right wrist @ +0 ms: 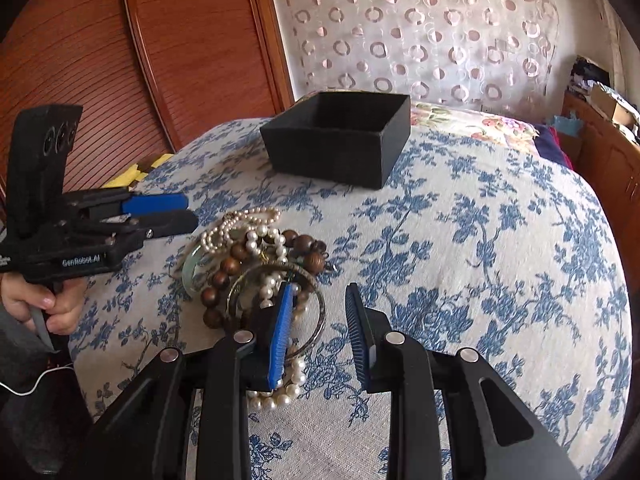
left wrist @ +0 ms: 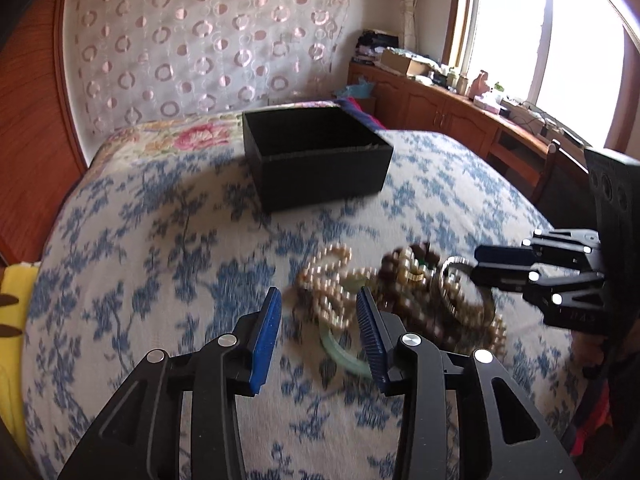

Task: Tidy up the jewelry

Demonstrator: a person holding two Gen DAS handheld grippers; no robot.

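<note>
A pile of jewelry (right wrist: 256, 268) lies on the blue floral bedspread: white pearl strands (right wrist: 240, 224), brown wooden beads (right wrist: 228, 268), a metal bangle (right wrist: 316, 312) and a pale green bangle (left wrist: 344, 354). An open black box (left wrist: 316, 156) stands beyond the pile; it also shows in the right wrist view (right wrist: 340, 140) and looks empty. My left gripper (left wrist: 318, 300) is open and empty, just before the pile's left side. My right gripper (right wrist: 318, 290) is open and empty, its left finger over the metal bangle.
The bed (right wrist: 500, 260) carries everything and rounds off to the sides. A wooden headboard (right wrist: 120, 60) and a patterned curtain (left wrist: 200, 40) stand behind. Wooden cabinets with clutter (left wrist: 460, 96) run under the window at the right.
</note>
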